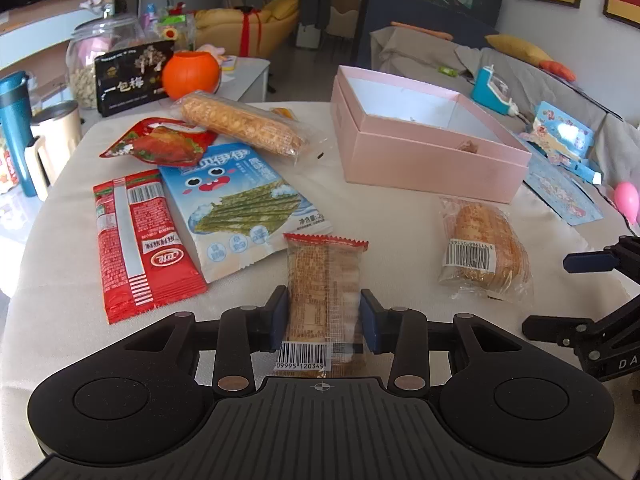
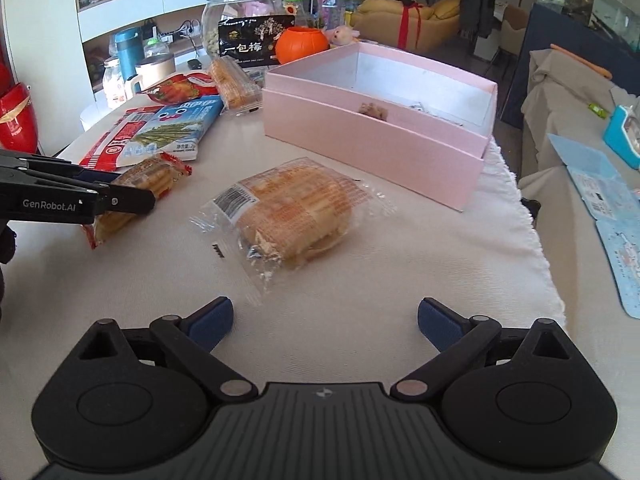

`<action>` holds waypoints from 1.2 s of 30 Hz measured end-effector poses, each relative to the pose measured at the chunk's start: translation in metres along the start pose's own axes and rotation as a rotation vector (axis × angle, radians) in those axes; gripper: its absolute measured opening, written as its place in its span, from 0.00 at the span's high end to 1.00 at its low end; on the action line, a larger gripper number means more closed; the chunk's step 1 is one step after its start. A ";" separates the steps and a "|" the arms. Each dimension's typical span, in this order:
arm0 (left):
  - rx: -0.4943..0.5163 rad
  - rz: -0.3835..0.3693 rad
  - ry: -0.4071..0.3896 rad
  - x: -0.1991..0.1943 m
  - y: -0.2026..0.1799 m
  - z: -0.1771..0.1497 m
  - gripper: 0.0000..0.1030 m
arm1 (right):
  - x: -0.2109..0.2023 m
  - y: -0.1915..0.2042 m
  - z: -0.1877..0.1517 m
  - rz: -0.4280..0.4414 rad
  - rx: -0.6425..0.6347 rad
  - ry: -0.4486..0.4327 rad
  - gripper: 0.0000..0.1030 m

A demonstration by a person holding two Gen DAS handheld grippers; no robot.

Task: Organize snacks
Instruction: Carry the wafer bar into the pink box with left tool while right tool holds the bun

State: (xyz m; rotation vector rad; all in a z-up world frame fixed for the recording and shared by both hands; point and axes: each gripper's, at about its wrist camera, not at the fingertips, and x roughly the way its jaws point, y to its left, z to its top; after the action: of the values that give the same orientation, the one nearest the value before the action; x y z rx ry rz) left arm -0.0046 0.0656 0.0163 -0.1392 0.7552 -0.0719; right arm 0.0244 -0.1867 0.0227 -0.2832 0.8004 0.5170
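My left gripper (image 1: pixel 323 314) is shut on a clear cracker pack with red ends (image 1: pixel 322 292), seen from the side in the right wrist view (image 2: pixel 138 188). My right gripper (image 2: pixel 325 322) is open and empty, just short of a clear-wrapped bread bun (image 2: pixel 294 212), which also shows in the left wrist view (image 1: pixel 482 250). An open pink box (image 1: pixel 424 148) stands at the back right with a few small items inside (image 2: pixel 374 110). A blue seaweed snack bag (image 1: pixel 236 204), a red packet (image 1: pixel 140 244), a chicken-picture packet (image 1: pixel 160 142) and a long cracker pack (image 1: pixel 240 122) lie to the left.
The table has a white cloth (image 2: pixel 400 272). Behind the snacks stand a black bag (image 1: pixel 134 76), an orange pumpkin pot (image 1: pixel 191 74), a glass jar (image 1: pixel 96 60), a blue bottle (image 1: pixel 14 128) and a cream mug (image 1: pixel 56 136). A grey sofa with toys (image 1: pixel 560 136) is on the right.
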 end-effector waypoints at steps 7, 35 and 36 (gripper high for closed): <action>0.010 0.008 0.000 0.000 -0.002 0.000 0.59 | 0.006 -0.016 0.028 0.129 0.249 0.002 0.04; 0.007 0.013 0.099 0.006 -0.005 0.016 0.55 | 0.045 0.009 0.063 0.073 0.067 0.005 0.39; 0.013 0.017 0.109 0.008 -0.005 0.019 0.56 | 0.043 0.008 0.064 0.085 0.073 0.009 0.42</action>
State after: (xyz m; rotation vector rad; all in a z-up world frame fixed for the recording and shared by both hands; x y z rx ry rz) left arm 0.0141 0.0618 0.0253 -0.1176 0.8644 -0.0690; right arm 0.0844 -0.1382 0.0335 -0.1853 0.8407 0.5652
